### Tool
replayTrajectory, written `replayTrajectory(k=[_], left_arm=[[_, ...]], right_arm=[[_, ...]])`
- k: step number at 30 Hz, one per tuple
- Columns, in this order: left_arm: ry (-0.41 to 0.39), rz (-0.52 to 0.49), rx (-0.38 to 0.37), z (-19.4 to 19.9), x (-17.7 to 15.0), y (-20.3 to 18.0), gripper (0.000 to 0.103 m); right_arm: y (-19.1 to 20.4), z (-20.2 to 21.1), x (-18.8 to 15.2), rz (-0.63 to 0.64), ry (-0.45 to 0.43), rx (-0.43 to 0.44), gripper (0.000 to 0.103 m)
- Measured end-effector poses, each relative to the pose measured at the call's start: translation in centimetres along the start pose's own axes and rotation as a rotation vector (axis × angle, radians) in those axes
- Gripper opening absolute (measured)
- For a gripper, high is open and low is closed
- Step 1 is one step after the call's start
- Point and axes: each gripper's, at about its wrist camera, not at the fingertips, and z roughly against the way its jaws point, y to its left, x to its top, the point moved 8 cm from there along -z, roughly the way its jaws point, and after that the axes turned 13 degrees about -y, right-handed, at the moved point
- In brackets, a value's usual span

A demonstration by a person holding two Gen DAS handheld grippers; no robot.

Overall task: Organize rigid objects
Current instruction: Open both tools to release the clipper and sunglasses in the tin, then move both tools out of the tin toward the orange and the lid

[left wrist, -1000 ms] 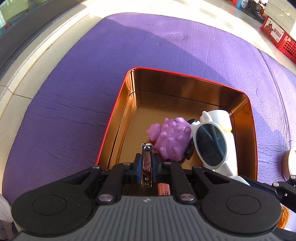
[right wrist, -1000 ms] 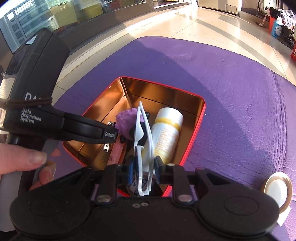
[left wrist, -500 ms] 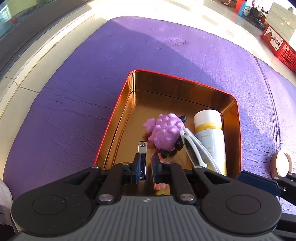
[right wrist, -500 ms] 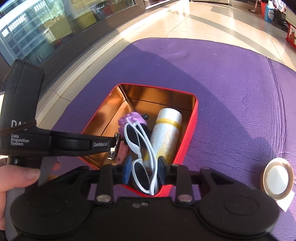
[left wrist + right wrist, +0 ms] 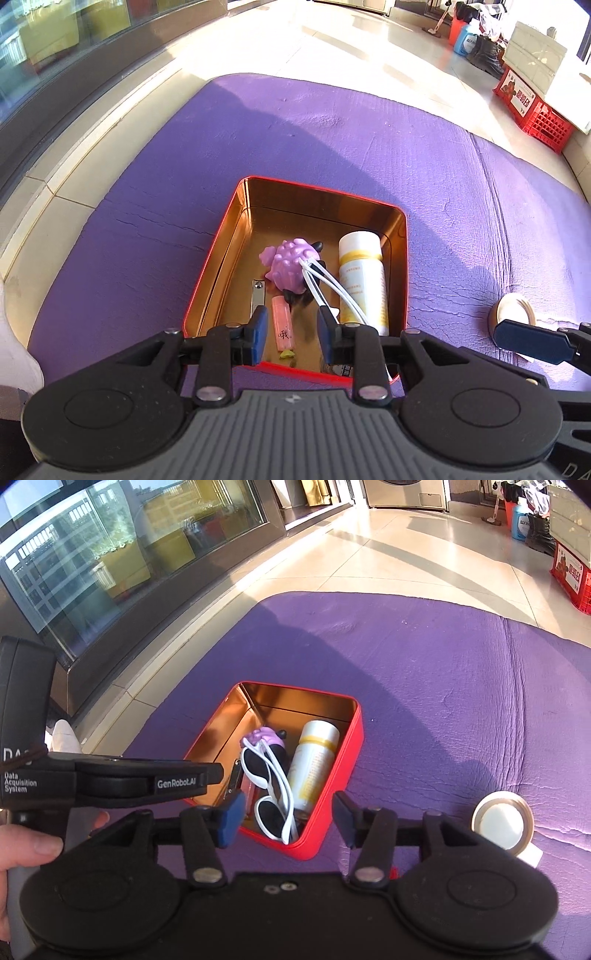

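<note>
Red tin [image 5: 325, 775] now holds the sunglasses [image 5: 271, 794] and clipper [image 5: 257, 295] just dropped in, both claws [image 5: 290, 325] [image 5: 286, 818] spread empty, leaving the lid [image 5: 502, 821] at 3 o'clock.

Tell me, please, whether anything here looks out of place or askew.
One item sits outside the tin: a round lid lies on the purple mat, off to the tin's right. Inside, the sunglasses lie askew, arms unfolded and resting on the purple toy, beside the bottle. Nothing looks spilled or damaged.
</note>
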Motion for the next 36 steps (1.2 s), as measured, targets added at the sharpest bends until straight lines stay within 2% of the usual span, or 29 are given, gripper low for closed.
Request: replayTrajectory(k=[2,3,5,7,11,15,19,20,21,26,36], left_arm=[[-0.016,-0.007,-0.008,1.1,0.1,-0.5,0.034],[-0.022,-0.008,-0.014,1.7,0.0,-0.7,0.044],[-0.043,-0.013,-0.021,2.8,-0.1,-1.3,0.056],[-0.056,-0.023,-0.026,3.8,-0.2,-1.9,0.056],[-0.080,-0.044,-0.042,5.9,-0.6,-3.4,0.057],[-0.106,-0.061,-0.053,7.8,-1.0,-5.0,0.073],[-0.114,-0.061,-0.080,9.1,-1.5,-6.6,0.073],[-0.113,-0.064,-0.089,9.5,-1.8,-7.1,0.073],[-0.113,-0.066,-0.096,9.7,-1.9,-7.5,0.073],[-0.126,-0.072,-0.115,10.6,-2.7,-9.4,0.082],[-0.090,-0.064,-0.155,9.6,-6.4,-13.0,0.082]], right_arm=[[-0.3,1.1,0.1,-0.012,-0.011,-0.001,0.060],[-0.4,1.7,0.2,-0.016,-0.016,0.002,0.064],[-0.6,2.6,0.2,-0.021,-0.031,0.004,0.067],[-0.8,3.7,0.2,-0.019,-0.038,0.008,0.068],[-1.9,6.0,0.1,-0.009,-0.056,0.000,0.080],[-3.7,8.2,-0.3,-0.014,-0.065,-0.025,0.086],[-5.5,9.7,-0.7,-0.021,-0.086,-0.032,0.095],[-5.9,10.0,-0.9,-0.025,-0.091,-0.029,0.101],[-6.5,10.4,-1.0,-0.033,-0.097,-0.030,0.103],[-9.4,11.4,-1.8,-0.079,-0.097,-0.062,0.103],[-14.1,10.6,-3.9,-0.038,-0.069,-0.180,0.103]])
